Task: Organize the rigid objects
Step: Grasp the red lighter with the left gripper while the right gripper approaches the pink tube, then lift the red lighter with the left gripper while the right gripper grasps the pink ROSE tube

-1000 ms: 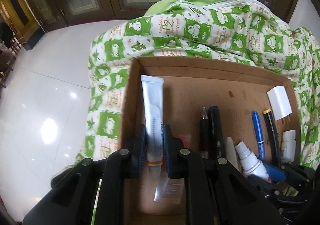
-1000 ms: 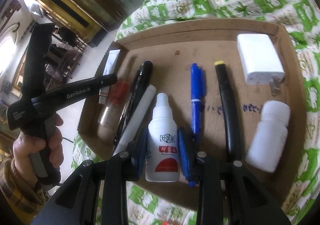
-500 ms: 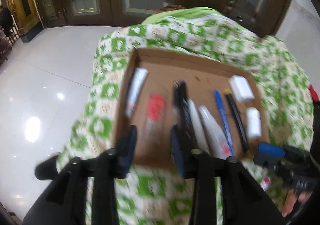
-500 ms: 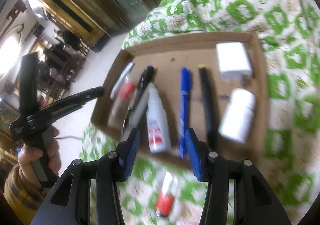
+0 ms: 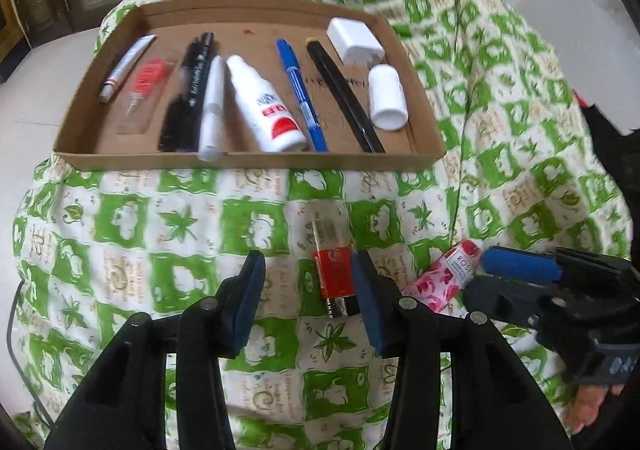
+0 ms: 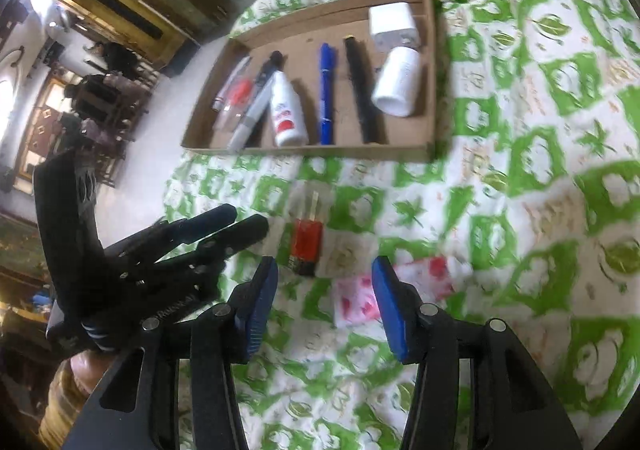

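Over the green-patterned cloth (image 5: 248,218), the left gripper (image 5: 308,302) is opening, empty, with the red-labelled tube (image 5: 334,274) lying just ahead. Right of it, the right gripper (image 6: 324,302) stands parted over the pink floral tube (image 6: 356,302), gripping nothing. The cardboard tray (image 5: 248,162) lies beyond.

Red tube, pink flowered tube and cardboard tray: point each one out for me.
Red tube (image 5: 335,277), left wrist view, on its red label.
Pink flowered tube (image 5: 444,277), left wrist view, mid-body.
Cardboard tray (image 5: 256,161), left wrist view, on its near wall.
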The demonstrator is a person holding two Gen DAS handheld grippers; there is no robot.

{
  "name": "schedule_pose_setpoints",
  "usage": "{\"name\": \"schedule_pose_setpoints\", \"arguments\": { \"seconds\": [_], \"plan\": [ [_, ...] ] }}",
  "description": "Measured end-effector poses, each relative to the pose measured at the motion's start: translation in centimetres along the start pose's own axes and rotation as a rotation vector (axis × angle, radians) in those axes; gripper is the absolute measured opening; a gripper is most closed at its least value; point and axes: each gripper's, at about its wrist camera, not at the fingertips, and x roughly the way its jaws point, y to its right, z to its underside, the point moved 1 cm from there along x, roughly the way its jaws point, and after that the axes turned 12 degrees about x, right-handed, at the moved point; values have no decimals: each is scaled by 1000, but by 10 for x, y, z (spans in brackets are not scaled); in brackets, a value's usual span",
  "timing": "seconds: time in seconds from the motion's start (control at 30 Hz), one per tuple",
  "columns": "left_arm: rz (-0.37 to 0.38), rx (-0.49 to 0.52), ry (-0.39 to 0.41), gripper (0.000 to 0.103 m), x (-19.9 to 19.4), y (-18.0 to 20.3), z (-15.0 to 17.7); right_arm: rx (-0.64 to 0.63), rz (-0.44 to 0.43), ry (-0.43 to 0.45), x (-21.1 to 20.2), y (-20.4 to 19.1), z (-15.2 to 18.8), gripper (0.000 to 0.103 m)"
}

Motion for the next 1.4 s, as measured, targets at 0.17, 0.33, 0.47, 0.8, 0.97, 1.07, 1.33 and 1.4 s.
{"name": "schedule_pose_setpoints", "arguments": {
  "seconds": [0.17,0.33,0.47,0.8,0.97,1.07,1.33,1.4],
  "plan": [
    [-13,20,-48,43,13,8,-2,25,24,12,-10,12,13,44],
    [-33,60,-95,42,30,19,-1,10,43,38,-15,10,19,44],
    [-64,67,-129,41,48,24,-4,18,53,46,-16,12,20,44],
    [-151,96,-110,20,36,5,10,44,22,54,-19,15,23,45],
    [-95,-42,-89,20,12,-45,49,90,-32,-2,-7,12,28,45],
    [-44,-145,-31,20,4,-62,50,114,23,-51,11,12,32,44],
    [-63,-101,-60,20,23,-50,43,317,51,-17,43,31,11,45],
    [-49,-117,-55,20,26,-49,40,287,83,2,55,26,2,45]
  ]
}}
